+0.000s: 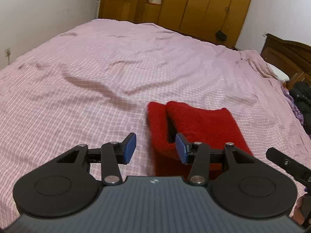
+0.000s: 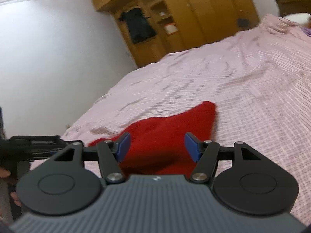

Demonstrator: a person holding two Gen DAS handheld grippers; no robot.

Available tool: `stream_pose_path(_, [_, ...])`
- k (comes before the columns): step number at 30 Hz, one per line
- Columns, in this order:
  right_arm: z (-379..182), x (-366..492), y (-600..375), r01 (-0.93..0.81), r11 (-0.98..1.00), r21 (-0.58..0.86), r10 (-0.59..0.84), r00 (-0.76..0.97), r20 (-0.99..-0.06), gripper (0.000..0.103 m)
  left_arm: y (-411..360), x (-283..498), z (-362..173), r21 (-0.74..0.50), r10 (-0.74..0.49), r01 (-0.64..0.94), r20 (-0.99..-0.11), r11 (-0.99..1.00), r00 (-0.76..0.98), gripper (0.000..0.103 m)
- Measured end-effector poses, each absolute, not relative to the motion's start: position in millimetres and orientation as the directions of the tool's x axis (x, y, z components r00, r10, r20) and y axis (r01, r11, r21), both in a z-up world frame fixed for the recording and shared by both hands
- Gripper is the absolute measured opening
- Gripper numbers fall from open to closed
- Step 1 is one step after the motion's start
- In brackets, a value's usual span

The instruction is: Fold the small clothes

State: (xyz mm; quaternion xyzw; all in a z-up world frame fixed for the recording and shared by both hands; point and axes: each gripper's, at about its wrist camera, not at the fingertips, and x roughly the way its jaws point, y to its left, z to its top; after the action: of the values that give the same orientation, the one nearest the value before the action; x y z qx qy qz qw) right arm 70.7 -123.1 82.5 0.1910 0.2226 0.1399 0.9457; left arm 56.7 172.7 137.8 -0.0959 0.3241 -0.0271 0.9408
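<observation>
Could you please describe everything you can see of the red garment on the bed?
The red garment is a fuzzy, knit-looking piece lying on the pink checked bedspread, folded over itself, with a dark gap between two layers at its far left corner. Both grippers, left and right, are open above its near end; neither grips it.

Pale bare walls [image 1: 48, 9], tall wooden wardrobe [image 1: 204, 3] beyond pink checked bedspread [image 1: 116, 58], dark headboard [image 1: 285, 52] at right.
</observation>
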Motion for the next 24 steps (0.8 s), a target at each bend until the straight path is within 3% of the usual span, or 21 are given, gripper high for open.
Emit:
stream_pose_path(12, [43,104,-176,0.077,0.884,0.461,0.174,0.861,-0.479,0.065,136,104,141,-0.185,-0.181,0.085,-0.602,0.979,0.778,0.053])
stream_pose_path(24, [14,128,-179,0.073,0.922,0.379,0.148,0.839,-0.523,0.066,128,158,99,-0.195,-0.171,0.048,-0.686,0.980,0.707,0.053])
